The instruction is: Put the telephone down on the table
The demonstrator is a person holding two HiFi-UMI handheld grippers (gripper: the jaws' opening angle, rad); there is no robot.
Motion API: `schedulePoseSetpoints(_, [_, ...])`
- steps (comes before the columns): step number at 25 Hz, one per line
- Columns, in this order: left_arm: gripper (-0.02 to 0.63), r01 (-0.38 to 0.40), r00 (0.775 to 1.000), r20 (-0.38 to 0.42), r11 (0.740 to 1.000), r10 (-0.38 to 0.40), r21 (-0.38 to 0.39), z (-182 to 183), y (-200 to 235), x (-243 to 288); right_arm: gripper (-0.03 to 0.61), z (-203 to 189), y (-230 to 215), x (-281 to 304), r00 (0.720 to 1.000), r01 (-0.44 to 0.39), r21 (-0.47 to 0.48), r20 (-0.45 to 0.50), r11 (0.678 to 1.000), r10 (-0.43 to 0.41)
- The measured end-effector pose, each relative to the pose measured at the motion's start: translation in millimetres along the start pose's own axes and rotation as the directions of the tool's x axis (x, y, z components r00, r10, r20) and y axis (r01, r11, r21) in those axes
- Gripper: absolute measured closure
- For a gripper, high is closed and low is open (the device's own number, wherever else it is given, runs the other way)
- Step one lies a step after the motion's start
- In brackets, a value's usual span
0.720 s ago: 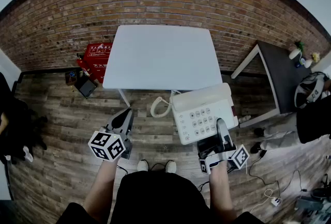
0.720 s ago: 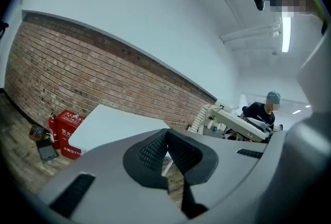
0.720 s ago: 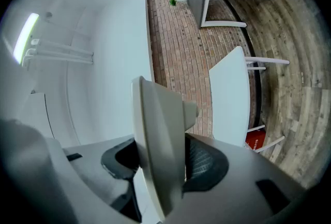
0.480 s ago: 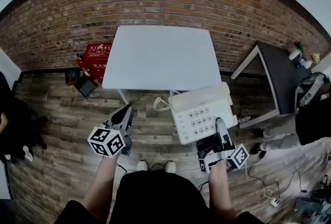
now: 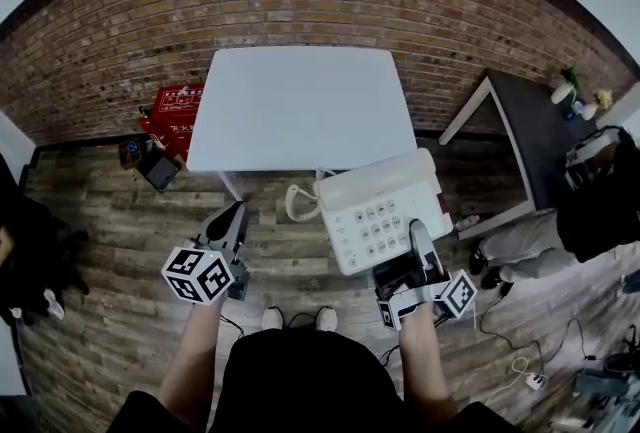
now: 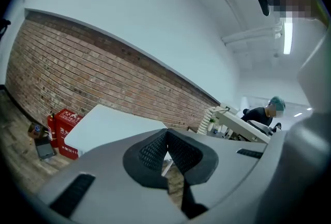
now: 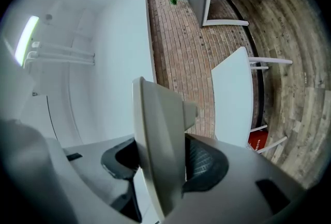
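Right fingers: the right gripper (image 7: pixel 160 163) is clamped on the near edge of the telephone (image 7: pixel 158 130), one pad on each face, so the body juts out ahead of it like a tray.
Telephone: held in the air with its keypad up, at about 5 o'clock from the middle of the table (image 5: pixel 300 106). It is just off the near right corner and over the floor, not yet resting on the top.
Cord: the curly cord (image 5: pixel 297 204) dangles from the telephone's 9 o'clock end.
Left fingers: the left gripper (image 6: pixel 166 151) is closed on nothing, its pads meeting.
Left gripper's place: at about 7 o'clock from the table, level with the person's side. It is likely kept out of the way, since one grip carries the load.
Step in hand: carrying; the telephone probably needs to go toward 11 o'clock and then down.
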State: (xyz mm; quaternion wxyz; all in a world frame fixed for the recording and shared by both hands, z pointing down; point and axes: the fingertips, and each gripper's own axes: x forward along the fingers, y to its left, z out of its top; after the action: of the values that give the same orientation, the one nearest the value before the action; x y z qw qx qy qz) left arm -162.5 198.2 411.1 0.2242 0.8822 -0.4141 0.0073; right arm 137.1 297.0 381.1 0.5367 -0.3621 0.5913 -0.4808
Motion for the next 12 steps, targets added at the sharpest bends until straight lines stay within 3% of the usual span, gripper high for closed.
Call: schedulePoseSetpoints(12, [0.601,-0.033,0.999,0.008,0.995,0.034,-0.09,-25,-21,9,0.354,27,-6,-16,0.999,0.018,0.001,-0.038,1.0,-0.018])
